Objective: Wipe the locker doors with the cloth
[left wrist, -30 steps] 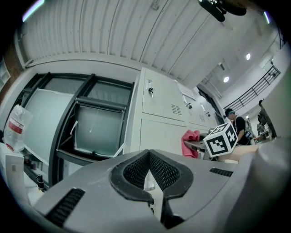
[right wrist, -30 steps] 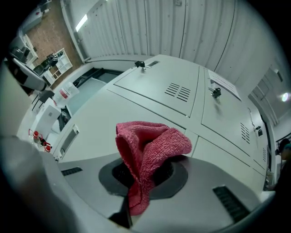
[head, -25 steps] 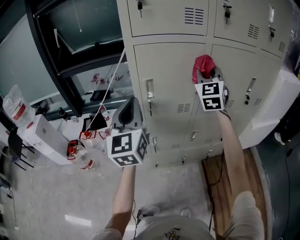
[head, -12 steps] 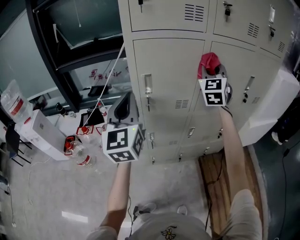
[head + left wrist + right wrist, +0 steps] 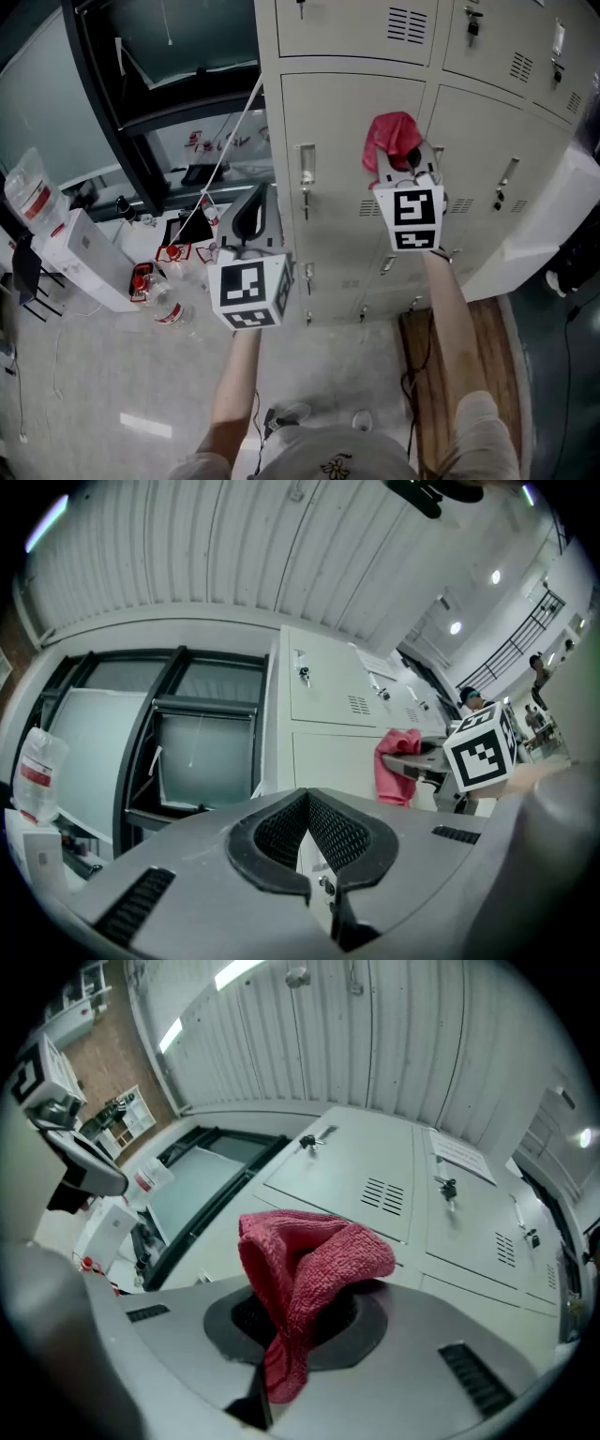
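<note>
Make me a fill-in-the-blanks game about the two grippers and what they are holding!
1. The right gripper is shut on a red ____.
2. The left gripper has its jaws together and holds ____.
3. The door behind the cloth belongs to a ____.
Missing words: cloth; nothing; locker.

Cloth (image 5: 309, 1269): red terry, bunched, pinched in right gripper (image 5: 295, 1321), up by the doors. Locker doors (image 5: 347, 112): pale grey metal, vented, shut.

Red cloth (image 5: 392, 138) at locker door (image 5: 342, 131)
</note>
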The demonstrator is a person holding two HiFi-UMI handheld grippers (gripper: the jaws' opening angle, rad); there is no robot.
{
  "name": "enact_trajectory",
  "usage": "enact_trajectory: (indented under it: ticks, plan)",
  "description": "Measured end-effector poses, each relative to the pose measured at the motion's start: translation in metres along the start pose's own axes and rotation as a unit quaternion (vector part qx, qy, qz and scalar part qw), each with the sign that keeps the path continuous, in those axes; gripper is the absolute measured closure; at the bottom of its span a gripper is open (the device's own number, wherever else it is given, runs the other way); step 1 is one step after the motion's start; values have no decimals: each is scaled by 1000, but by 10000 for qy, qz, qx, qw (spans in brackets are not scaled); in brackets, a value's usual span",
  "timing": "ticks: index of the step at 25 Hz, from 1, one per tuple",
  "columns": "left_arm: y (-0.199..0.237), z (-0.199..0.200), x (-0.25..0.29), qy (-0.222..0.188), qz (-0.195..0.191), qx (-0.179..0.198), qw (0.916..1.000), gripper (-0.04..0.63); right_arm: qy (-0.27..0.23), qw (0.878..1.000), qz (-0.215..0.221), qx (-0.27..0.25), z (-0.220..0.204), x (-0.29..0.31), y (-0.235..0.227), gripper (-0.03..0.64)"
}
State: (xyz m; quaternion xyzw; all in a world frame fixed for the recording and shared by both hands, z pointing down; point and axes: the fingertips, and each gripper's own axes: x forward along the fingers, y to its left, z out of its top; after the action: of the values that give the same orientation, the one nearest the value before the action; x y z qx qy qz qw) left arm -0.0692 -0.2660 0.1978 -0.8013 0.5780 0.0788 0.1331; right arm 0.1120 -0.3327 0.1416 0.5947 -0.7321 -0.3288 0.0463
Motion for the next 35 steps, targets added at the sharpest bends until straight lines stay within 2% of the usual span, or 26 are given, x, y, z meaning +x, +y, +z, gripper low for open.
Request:
enact_trajectory:
  ticks: [7,11,16,26,35]
  plan:
    - [8,6,-2,-136,46,-25,9999,580,-406,9961,766,181,31,17,86,586]
    - [19,-2,-2,-57,107,-97,9999,579,-334,9935,1089,49,24,36,130,586]
    - [33,-13,-4,-48,230,-156,9996,579,-92,9919,1244,-258,3,53,164,586]
    - [52,-41,-4,143,419,-410,9982,580,139,9889,1283,-737,-24,68,188,586]
    - [47,-51,0,286,401,-432,9979,580,140,9890,1268,-746,-31,65,177,586]
